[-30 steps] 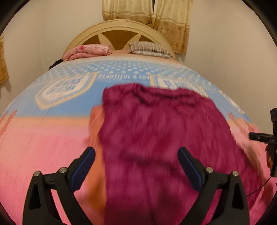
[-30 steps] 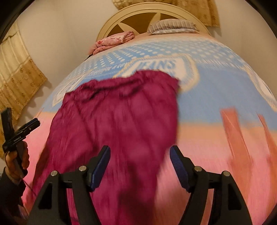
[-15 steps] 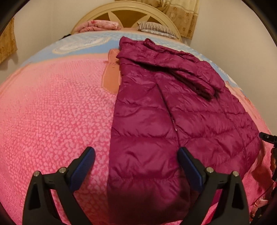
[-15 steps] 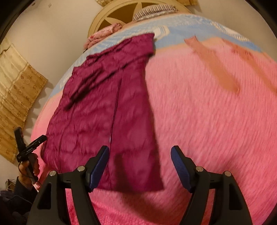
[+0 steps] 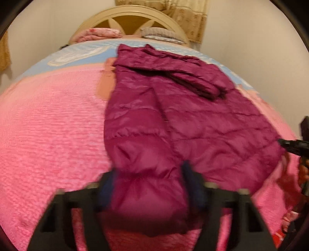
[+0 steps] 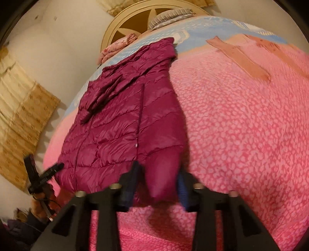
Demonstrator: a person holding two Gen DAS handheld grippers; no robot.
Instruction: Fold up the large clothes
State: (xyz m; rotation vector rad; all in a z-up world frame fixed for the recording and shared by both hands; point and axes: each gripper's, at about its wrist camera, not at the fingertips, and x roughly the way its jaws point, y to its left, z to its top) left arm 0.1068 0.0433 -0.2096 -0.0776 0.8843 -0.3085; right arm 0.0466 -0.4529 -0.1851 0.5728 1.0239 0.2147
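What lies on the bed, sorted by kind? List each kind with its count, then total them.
Magenta quilted puffer jacket: 1
Pink folded blanket: 1
Grey striped pillow: 1
Total: 3

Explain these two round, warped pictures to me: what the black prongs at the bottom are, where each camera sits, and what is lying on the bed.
There is no robot here: a person holds a two-finger gripper in each hand, with a fisheye camera on each looking along its fingers. One picture comes from the left gripper, the other from the right gripper. A magenta quilted puffer jacket lies flat on a bed with a pink bedspread, one sleeve folded across its chest. Each gripper's jaws are closing around a bunch of the jacket's near hem. Behind are two pillows and a headboard.
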